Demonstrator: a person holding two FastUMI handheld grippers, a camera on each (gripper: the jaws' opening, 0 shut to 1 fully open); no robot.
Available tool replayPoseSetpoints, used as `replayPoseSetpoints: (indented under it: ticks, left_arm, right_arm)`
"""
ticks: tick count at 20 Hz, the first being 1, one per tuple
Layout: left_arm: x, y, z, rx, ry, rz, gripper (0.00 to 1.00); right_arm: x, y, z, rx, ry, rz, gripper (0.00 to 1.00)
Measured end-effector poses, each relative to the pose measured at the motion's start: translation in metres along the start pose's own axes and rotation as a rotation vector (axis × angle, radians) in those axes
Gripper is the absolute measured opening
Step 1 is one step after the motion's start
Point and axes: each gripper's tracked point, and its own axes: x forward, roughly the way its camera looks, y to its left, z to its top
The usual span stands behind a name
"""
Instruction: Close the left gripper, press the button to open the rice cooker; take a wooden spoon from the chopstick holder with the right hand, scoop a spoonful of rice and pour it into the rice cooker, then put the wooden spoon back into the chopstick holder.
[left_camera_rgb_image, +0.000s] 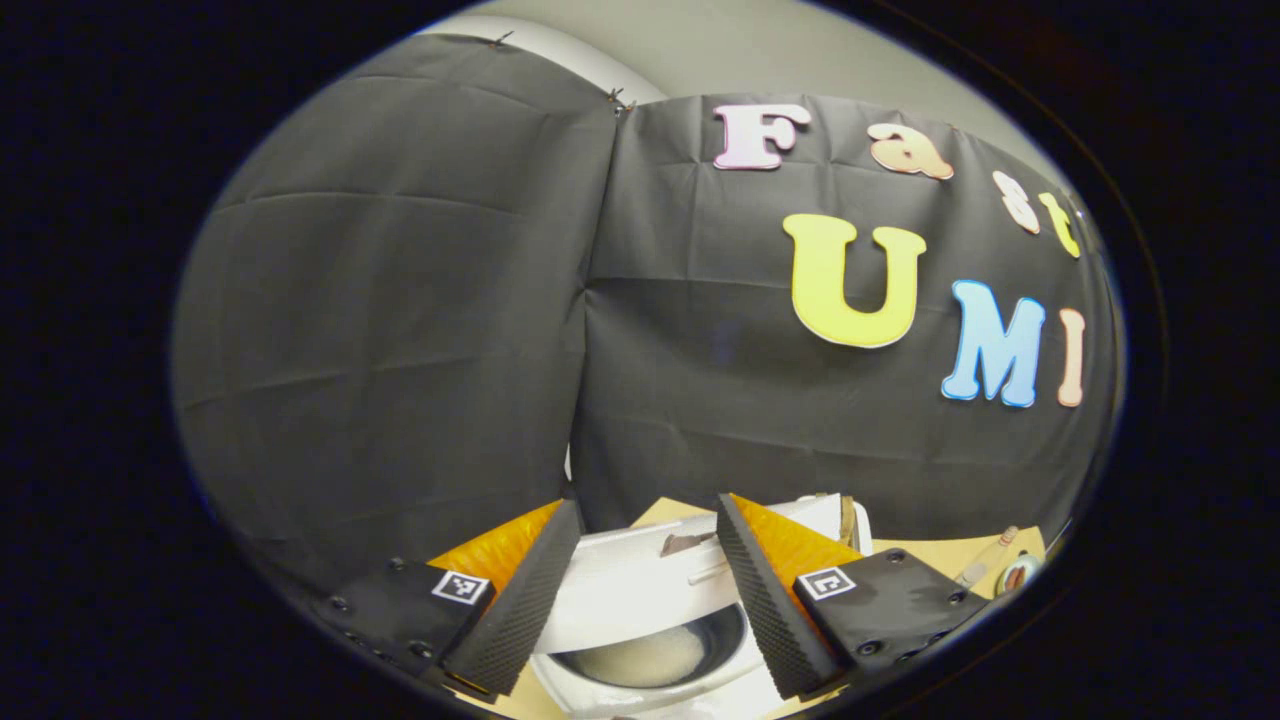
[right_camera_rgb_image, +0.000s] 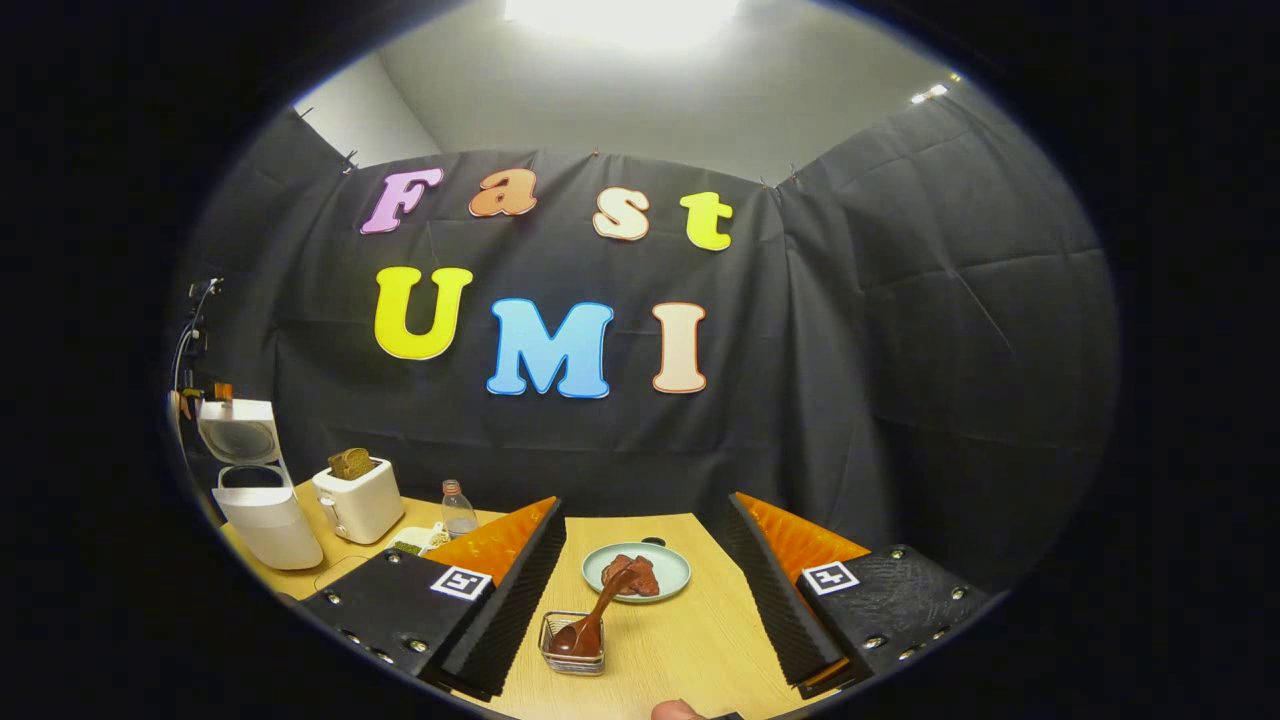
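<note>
Currently, left gripper view: my left hand-held gripper hangs released above the cooker, lid up, rice inside. Right gripper view: my right hand-held gripper is released; spoon sits in holder on bench. Return looks done; withdraw next.

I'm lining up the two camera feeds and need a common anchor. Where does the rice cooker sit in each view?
Left gripper view: the rice cooker is at bottom centre, between the left claw's fingers, lid up, rice in the pot.
Right gripper view: the rice cooker stands at the far left edge of the table, lid open, left of the toaster.
Shared landmark: the black cloth wall behind the table.
</note>
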Motion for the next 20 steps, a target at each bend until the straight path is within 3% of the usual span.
replayPoseSetpoints:
  ticks: [11, 20]
  left_arm:
    - [-0.020, -0.022, -0.081, -0.014, 0.100, -0.026, 0.97]
    - [-0.024, -0.026, -0.145, 0.087, 0.181, -0.023, 0.98]
  right_arm:
    - [0.016, -0.001, -0.012, 0.014, 0.009, 0.070, 0.97]
    - [0.018, 0.019, -0.014, -0.011, 0.005, 0.126, 0.97]
